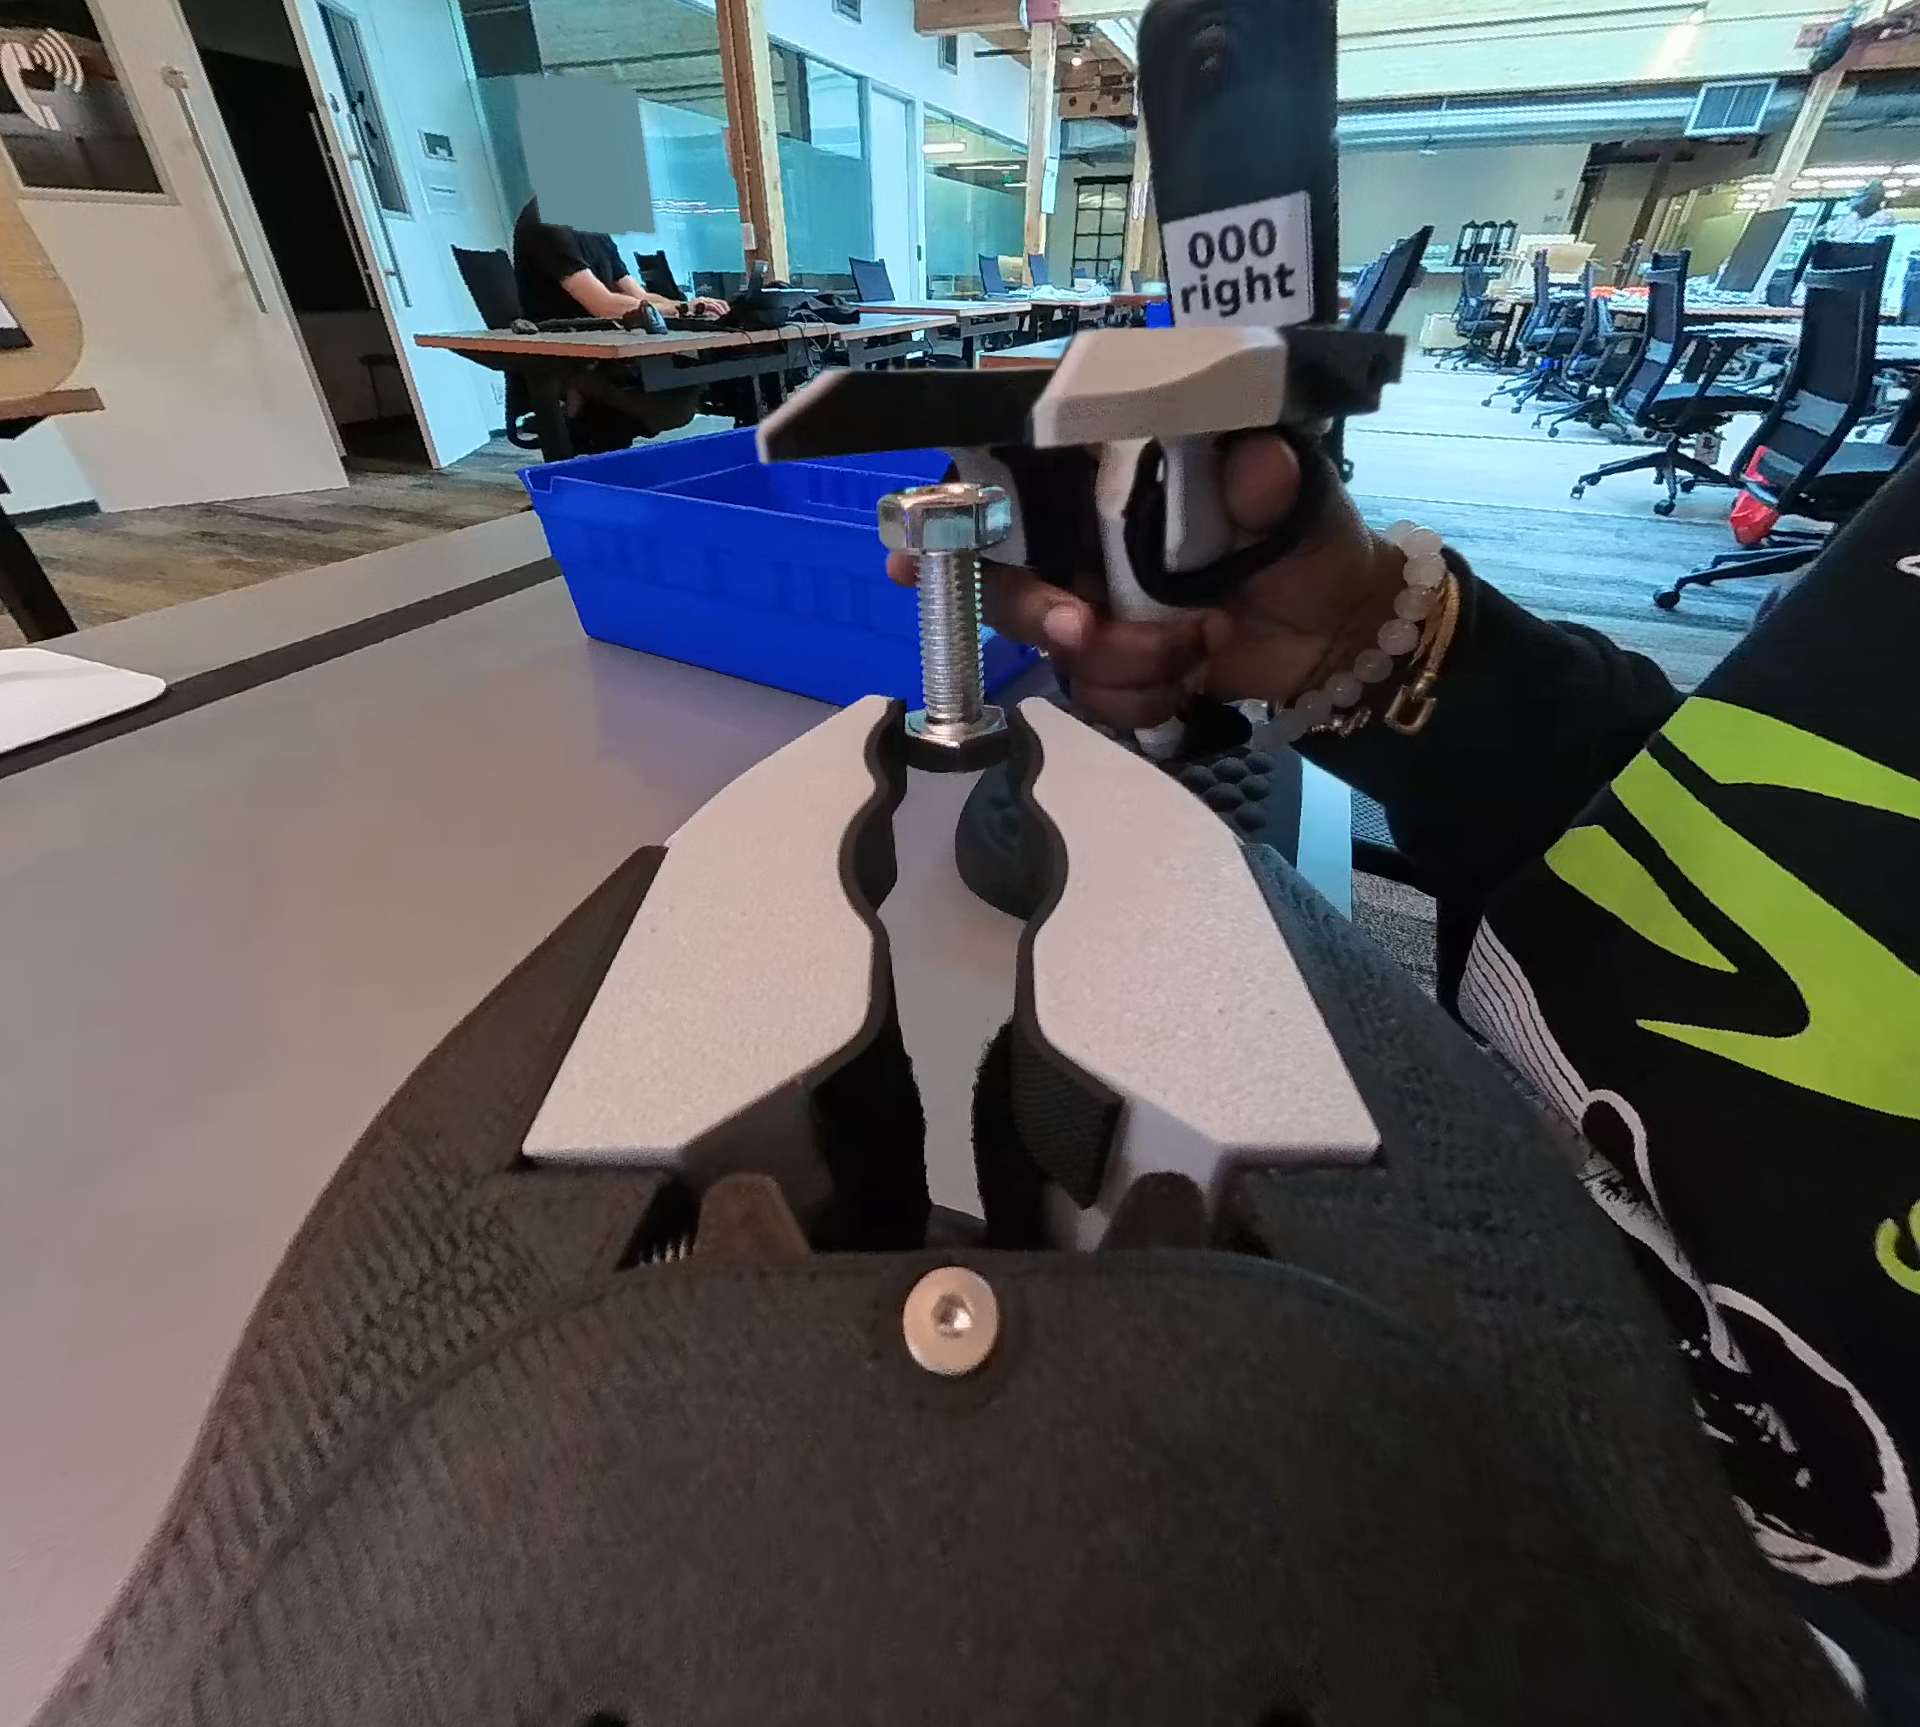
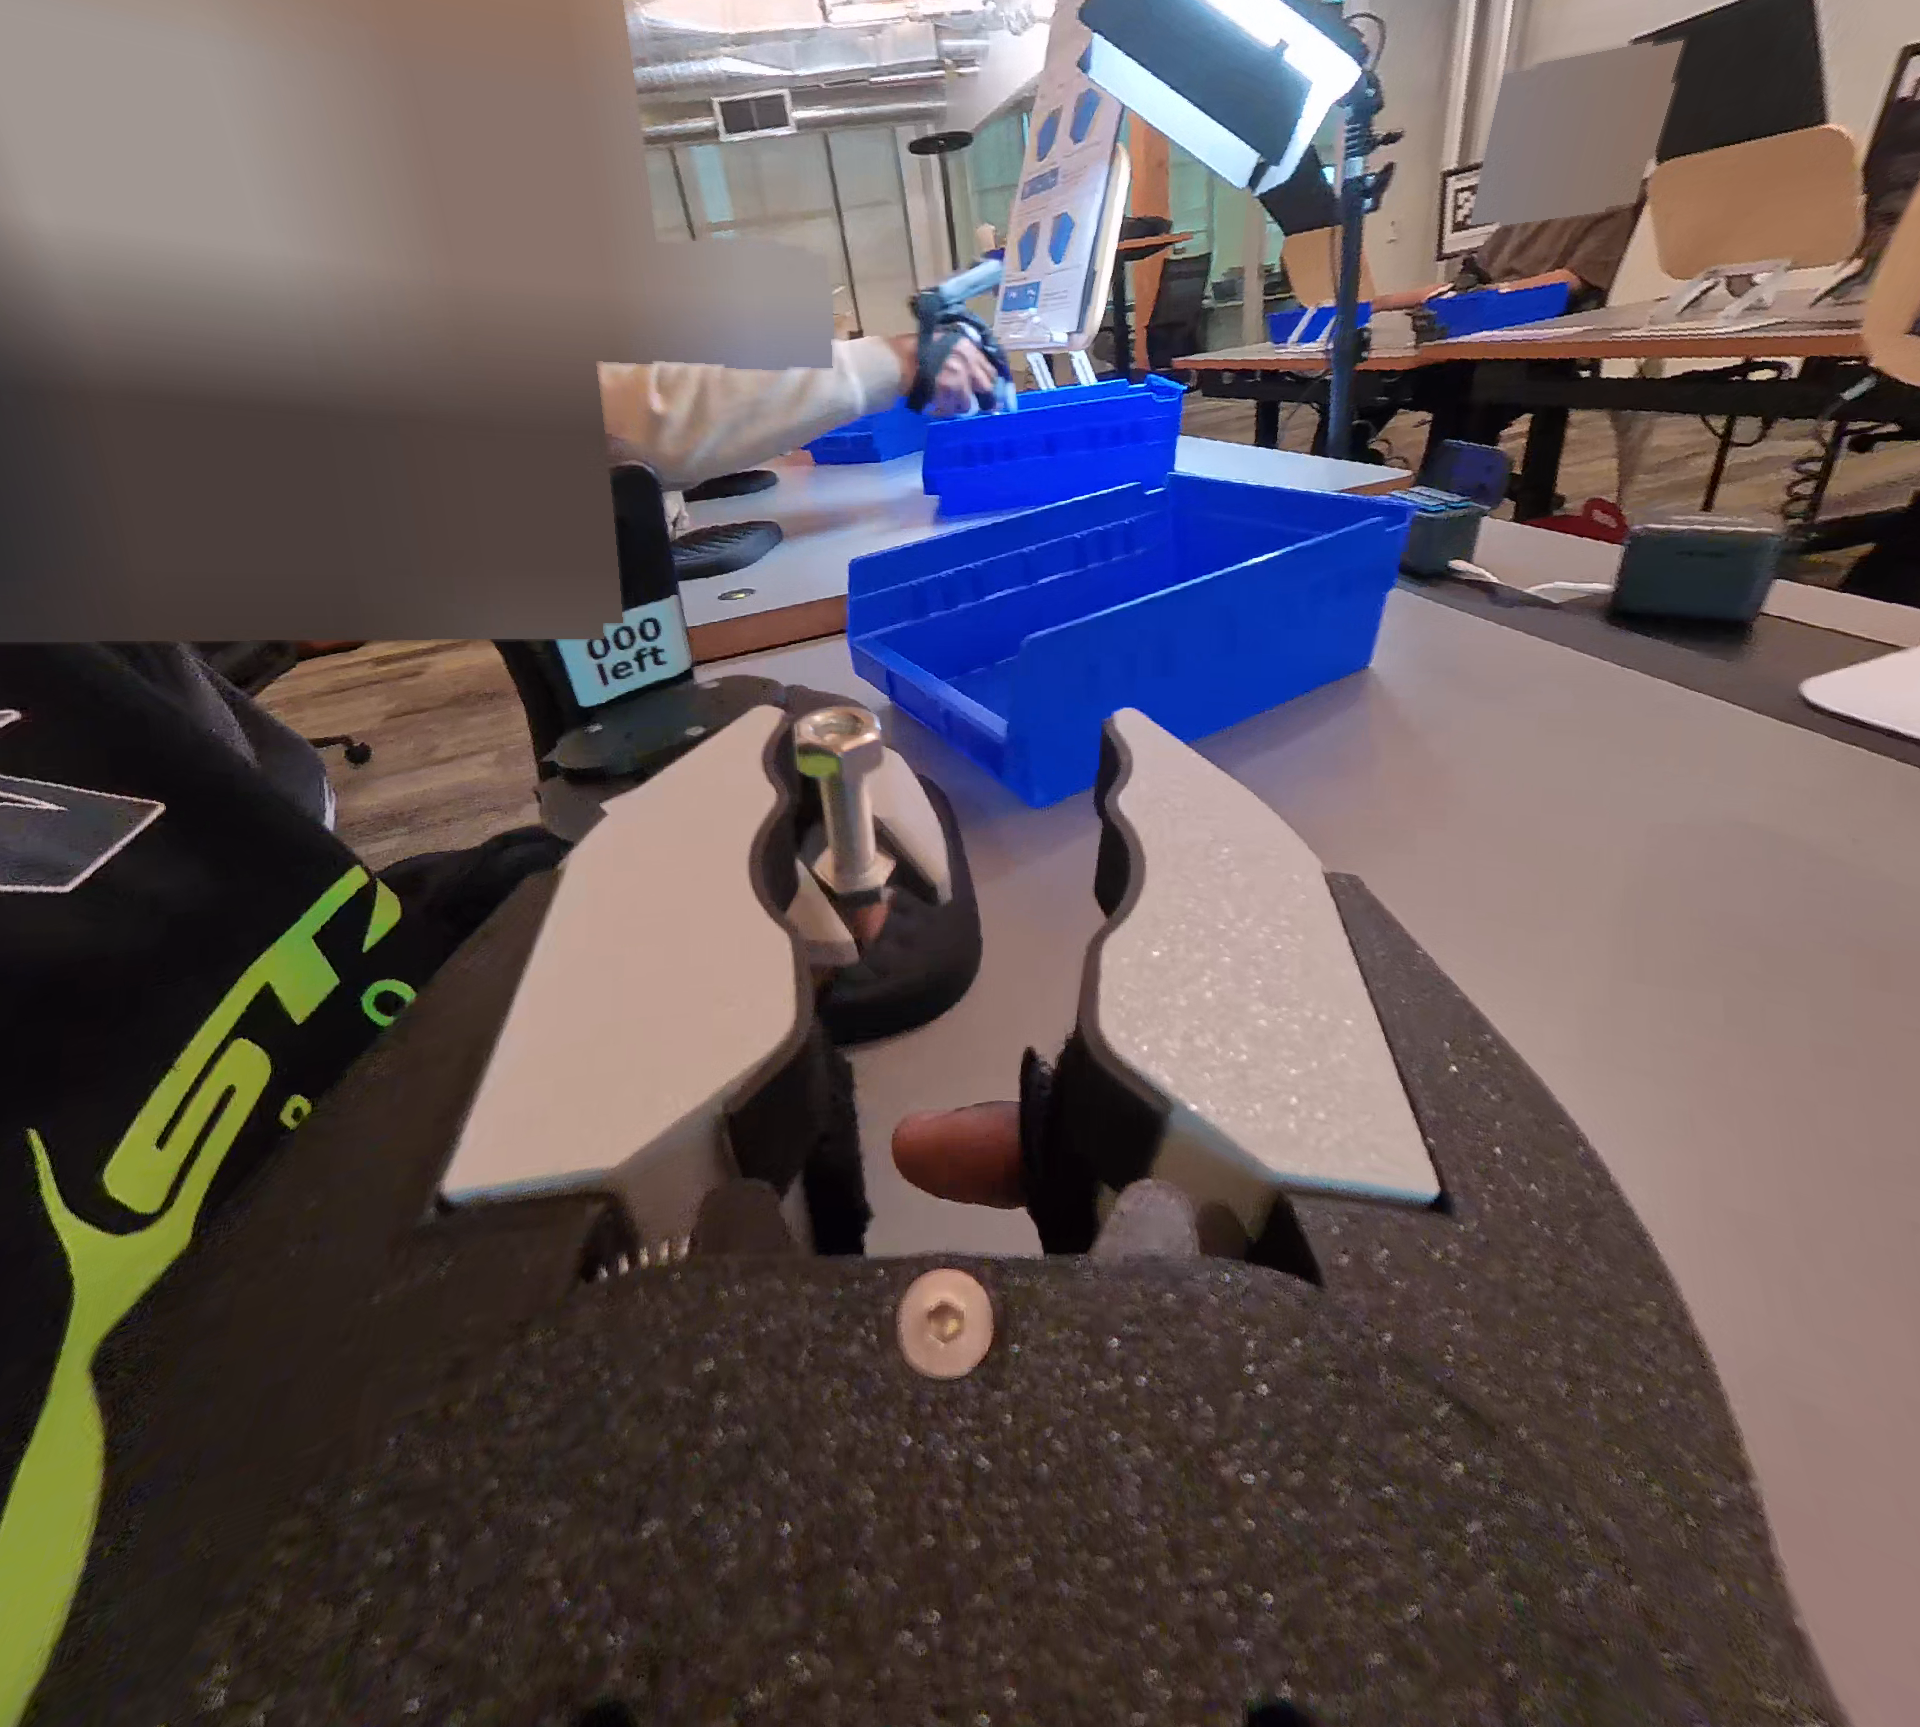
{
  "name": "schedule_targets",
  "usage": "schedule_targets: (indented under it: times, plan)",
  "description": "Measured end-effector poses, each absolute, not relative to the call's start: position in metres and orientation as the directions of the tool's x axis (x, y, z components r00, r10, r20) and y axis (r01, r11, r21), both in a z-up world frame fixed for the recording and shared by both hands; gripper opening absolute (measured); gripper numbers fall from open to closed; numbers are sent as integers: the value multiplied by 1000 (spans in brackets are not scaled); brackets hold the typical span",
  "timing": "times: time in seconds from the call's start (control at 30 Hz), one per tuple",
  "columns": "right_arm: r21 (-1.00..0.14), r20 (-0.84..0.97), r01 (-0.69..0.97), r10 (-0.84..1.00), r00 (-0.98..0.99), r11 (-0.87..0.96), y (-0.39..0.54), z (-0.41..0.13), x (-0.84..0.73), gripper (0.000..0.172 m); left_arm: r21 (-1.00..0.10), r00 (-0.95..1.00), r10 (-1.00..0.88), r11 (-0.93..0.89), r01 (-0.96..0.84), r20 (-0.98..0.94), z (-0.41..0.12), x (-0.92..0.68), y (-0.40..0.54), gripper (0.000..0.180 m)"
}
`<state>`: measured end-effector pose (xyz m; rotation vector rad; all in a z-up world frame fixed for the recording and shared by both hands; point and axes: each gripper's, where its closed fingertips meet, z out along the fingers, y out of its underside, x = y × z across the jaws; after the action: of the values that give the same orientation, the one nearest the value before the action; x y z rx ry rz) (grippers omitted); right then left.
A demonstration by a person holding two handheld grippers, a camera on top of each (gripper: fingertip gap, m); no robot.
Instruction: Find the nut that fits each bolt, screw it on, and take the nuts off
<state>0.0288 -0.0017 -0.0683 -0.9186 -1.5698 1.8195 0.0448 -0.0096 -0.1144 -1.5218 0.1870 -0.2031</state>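
A silver bolt (image 1: 951,617) stands upright, hex head (image 1: 943,517) on top, with a silver nut (image 1: 954,727) threaded on its lower end. My left gripper (image 1: 951,747) is shut on that nut and holds the bolt above the grey table (image 1: 312,846). My right gripper (image 2: 945,727) is open. The bolt head (image 2: 836,737) stands between its fingers, close to the left finger (image 2: 675,898) and well apart from the right finger (image 2: 1226,929). In the left wrist view the right gripper (image 1: 883,451) hovers at the level of the bolt head. The right wrist view shows the nut (image 2: 852,872) in the left gripper's tips (image 2: 854,893).
A blue bin (image 2: 1122,628) stands on the table just beyond the grippers; it also shows in the left wrist view (image 1: 727,555). A white pad's corner (image 1: 62,690) lies at the far left. Small grey boxes (image 2: 1694,555) sit at the table's far side. People work at other desks behind. The grippers' ends are close to 5 cm from one another.
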Motion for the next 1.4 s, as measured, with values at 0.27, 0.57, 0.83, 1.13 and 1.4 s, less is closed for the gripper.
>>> schedule_targets:
  times: [0.27,0.57,0.83,1.13,1.4]
  plan:
    - [-994,-112,57,770,-628,-98,-30,-77,9,65,-999,964,-266,35,13,3,-116,52,-7,18]
    - [-995,-94,39,851,-516,-86,21,-82,28,34,-998,968,-249,54,31,17,-113,42,-13,18]
    - [-989,-119,147,725,-678,-25,-5,-73,46,37,-1000,972,-232,7,-29,-30,-122,43,-9,18]
    - [-932,-91,295,652,-753,210,-23,-92,39,27,-995,971,-224,-29,-92,-83,-129,45,-7,18]
    - [-957,-15,223,735,-678,185,8,-74,39,18,-998,970,-237,-22,-57,-50,-128,45,-6,18]
